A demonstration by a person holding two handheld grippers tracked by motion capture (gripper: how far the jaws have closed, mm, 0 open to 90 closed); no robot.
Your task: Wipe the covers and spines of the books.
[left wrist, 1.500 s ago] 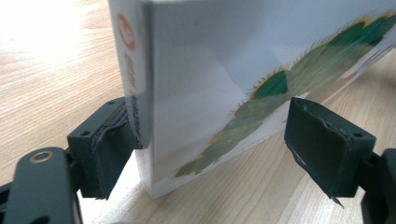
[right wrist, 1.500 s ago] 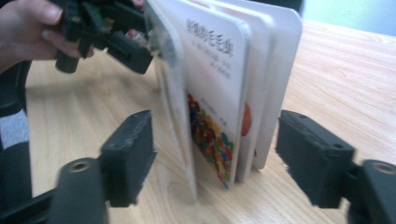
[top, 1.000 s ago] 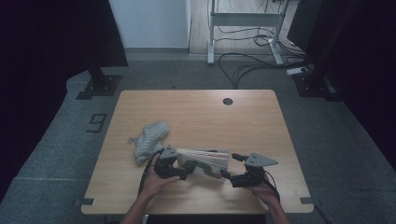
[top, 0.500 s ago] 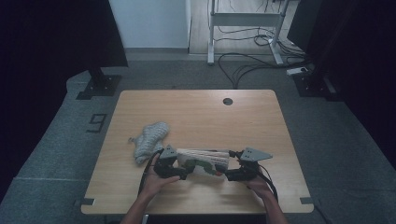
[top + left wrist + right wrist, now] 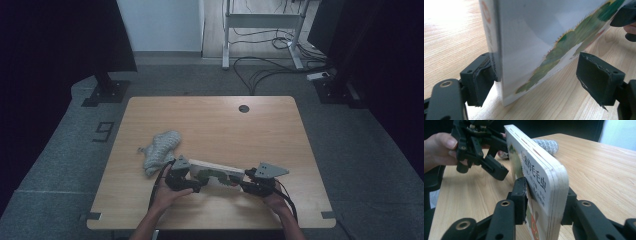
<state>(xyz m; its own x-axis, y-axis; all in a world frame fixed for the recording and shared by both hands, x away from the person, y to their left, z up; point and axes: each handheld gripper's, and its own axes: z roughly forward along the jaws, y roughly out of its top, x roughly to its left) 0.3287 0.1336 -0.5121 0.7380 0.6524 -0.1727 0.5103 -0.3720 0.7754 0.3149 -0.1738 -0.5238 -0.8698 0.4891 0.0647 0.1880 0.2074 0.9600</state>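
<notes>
— Right hand-held gripper first: what do its jaws do in its own view?

— They have just been closing, and both pads now press the board book at its rounded corner, one on the printed cover, one on the back. That view also shows the thick layered page edges and printed characters on the cover.

— And from above?

— The high view shows the board book standing on its long edge near the front of the tabletop, between the two hands. The right hand-held gripper sits at its right end and the left hand-held gripper at its left end. The pads themselves are too small to read there.

— Is the left one pinching?

— No. In the left gripper view, the left hand-held gripper stands spread: one pad touches the spine side of the book, while the other hangs clear of the cover with bare wood between. The green caterpillar picture shows there.

— Anything else?

— A crumpled grey cloth lies just behind the left hand in the high view; the right gripper view catches a bit of it behind the book.
</notes>
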